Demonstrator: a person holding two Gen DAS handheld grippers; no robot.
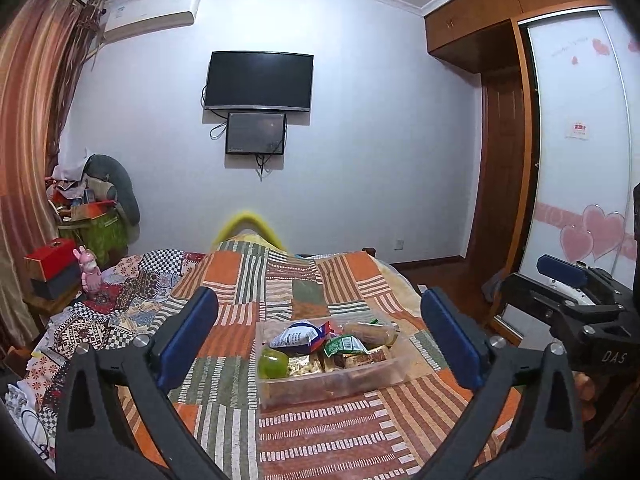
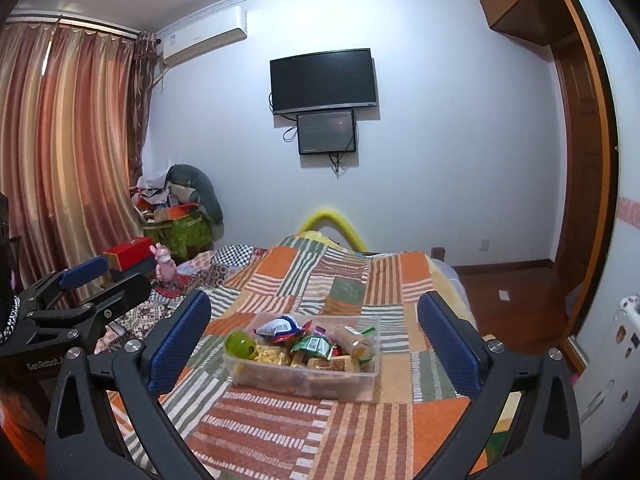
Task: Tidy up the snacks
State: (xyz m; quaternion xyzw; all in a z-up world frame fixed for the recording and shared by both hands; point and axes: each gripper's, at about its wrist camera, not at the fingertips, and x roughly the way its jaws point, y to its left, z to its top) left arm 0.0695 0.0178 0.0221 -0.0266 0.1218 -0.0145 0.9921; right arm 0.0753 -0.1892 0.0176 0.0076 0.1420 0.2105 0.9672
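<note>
A clear plastic box (image 1: 384, 376) (image 2: 248, 376) full of snacks sits on the patchwork bed cover. In it lie a blue and white packet (image 1: 294, 338) (image 2: 278, 326), a green packet (image 1: 344, 345) (image 2: 312, 345), a green round thing (image 1: 273, 363) (image 2: 241, 344), a tan roll (image 1: 370, 332) (image 2: 354, 342) and brown bars. My left gripper (image 1: 320, 344) is open and empty, held above the bed short of the box. My right gripper (image 2: 316, 340) is open and empty, likewise short of the box. Each gripper shows at the edge of the other's view.
The bed cover (image 1: 320, 432) (image 2: 320, 428) spreads around the box. Folded patterned cloths (image 1: 120, 304), a pink toy (image 1: 90, 270) and a red box (image 1: 50, 256) lie at the left. A wardrobe (image 1: 576, 140) stands at the right, a TV (image 1: 259, 80) on the far wall.
</note>
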